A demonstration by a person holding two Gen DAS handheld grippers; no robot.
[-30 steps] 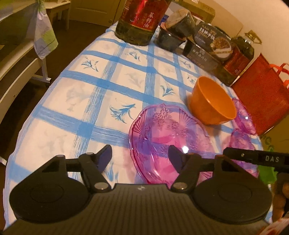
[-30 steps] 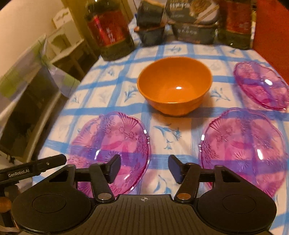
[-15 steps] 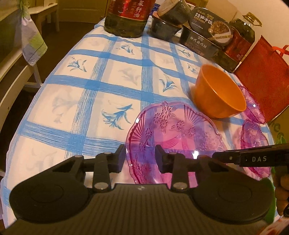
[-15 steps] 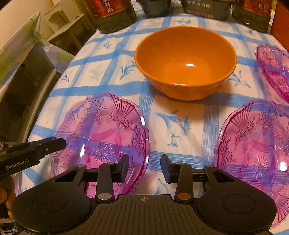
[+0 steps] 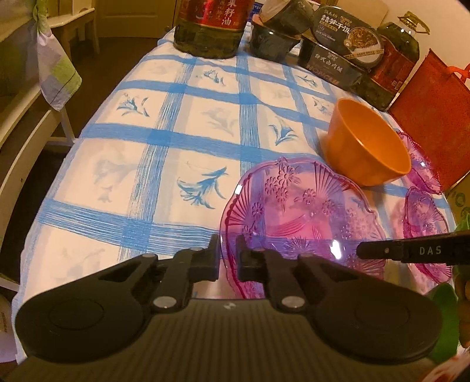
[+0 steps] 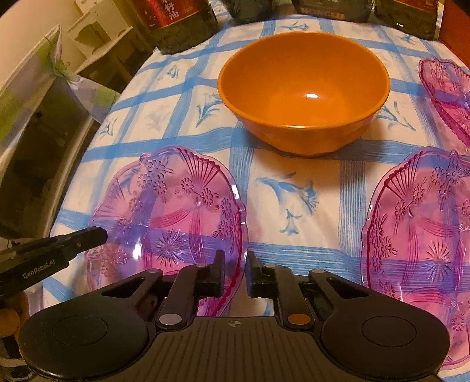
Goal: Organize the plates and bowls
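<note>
A pink glass plate (image 5: 302,211) lies at the near left of the checked table; it also shows in the right wrist view (image 6: 170,208). My left gripper (image 5: 228,258) is shut on its left rim. My right gripper (image 6: 236,273) is shut on its right rim. An orange bowl (image 6: 302,88) stands behind it, also seen in the left wrist view (image 5: 367,147). A second pink plate (image 6: 420,232) lies at the near right and a third (image 6: 449,94) at the far right.
A large oil bottle (image 5: 211,26), dark food tubs (image 5: 332,53) and a second bottle (image 5: 390,67) line the back edge. A red bag (image 5: 426,102) stands at the right. A cloth-hung white frame (image 5: 44,73) stands left of the table.
Both grippers have moved in and closed from open onto opposite rims of the near left pink plate.
</note>
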